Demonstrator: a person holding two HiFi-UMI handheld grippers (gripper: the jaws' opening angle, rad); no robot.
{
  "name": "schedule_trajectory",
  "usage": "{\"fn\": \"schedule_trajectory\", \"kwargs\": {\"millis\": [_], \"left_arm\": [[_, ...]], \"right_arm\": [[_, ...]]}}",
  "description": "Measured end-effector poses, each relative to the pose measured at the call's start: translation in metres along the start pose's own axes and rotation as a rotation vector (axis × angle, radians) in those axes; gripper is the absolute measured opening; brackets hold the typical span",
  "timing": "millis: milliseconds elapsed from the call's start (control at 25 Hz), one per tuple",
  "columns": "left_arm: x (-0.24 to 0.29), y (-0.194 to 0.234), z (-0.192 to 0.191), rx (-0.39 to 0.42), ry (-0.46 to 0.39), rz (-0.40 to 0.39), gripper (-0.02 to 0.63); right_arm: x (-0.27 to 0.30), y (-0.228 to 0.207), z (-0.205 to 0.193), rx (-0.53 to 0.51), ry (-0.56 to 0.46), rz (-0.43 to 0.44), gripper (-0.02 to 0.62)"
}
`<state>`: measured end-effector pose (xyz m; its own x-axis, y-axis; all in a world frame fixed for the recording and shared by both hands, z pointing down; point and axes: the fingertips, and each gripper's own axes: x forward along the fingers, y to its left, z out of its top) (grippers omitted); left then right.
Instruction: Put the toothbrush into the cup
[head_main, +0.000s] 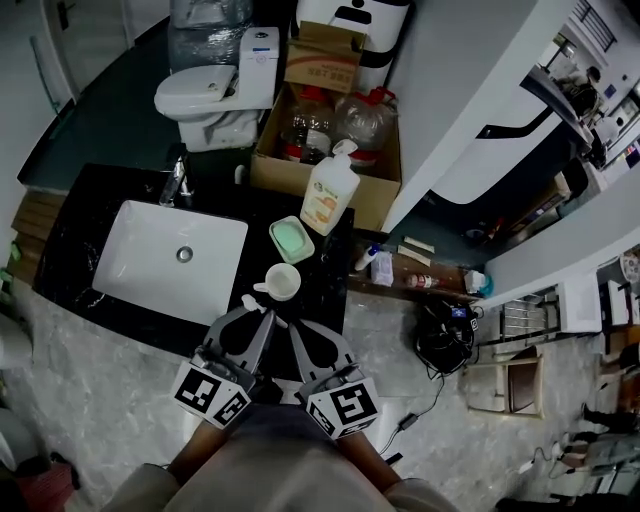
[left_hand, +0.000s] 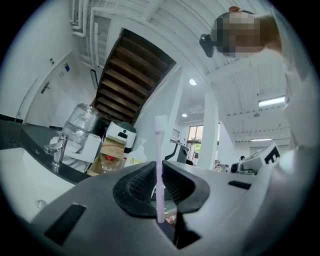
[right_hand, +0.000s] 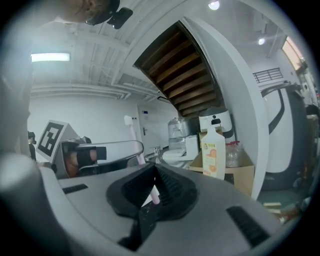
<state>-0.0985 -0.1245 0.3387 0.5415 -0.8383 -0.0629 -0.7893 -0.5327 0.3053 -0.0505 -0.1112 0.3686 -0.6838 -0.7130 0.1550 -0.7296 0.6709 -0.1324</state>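
Note:
The white and pink toothbrush (head_main: 250, 303) lies between the tips of both grippers, just in front of the white cup (head_main: 282, 282) on the black counter (head_main: 70, 230). My left gripper (head_main: 264, 318) is shut on it; in the left gripper view the toothbrush (left_hand: 160, 165) rises upright from the closed jaws of the left gripper (left_hand: 161, 210), bristles at the top. My right gripper (head_main: 293, 330) meets it from the right. In the right gripper view the toothbrush's (right_hand: 131, 131) pink end sits between the pads of the right gripper (right_hand: 152, 197), and it leans towards the left gripper (right_hand: 95, 154).
A white sink (head_main: 170, 260) with a tap (head_main: 178, 185) is left of the cup. Behind the cup are a green soap dish (head_main: 291, 239) and a pump bottle (head_main: 330, 190). A cardboard box (head_main: 385, 195) of bottles and a toilet (head_main: 215, 100) stand beyond the counter.

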Motion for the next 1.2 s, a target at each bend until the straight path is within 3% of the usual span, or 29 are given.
{"fn": "schedule_trajectory", "kwargs": {"millis": [520,1200], "left_arm": [[0.008,0.017,-0.007,-0.042,0.008,-0.075,0.044],[0.038,0.043,-0.004,-0.016,0.008,-0.029,0.044]], "right_arm": [[0.012,0.002,-0.011,-0.014,0.043,-0.062,0.006],[0.033,-0.029,-0.005,-0.010,0.043,-0.058,0.006]]}}
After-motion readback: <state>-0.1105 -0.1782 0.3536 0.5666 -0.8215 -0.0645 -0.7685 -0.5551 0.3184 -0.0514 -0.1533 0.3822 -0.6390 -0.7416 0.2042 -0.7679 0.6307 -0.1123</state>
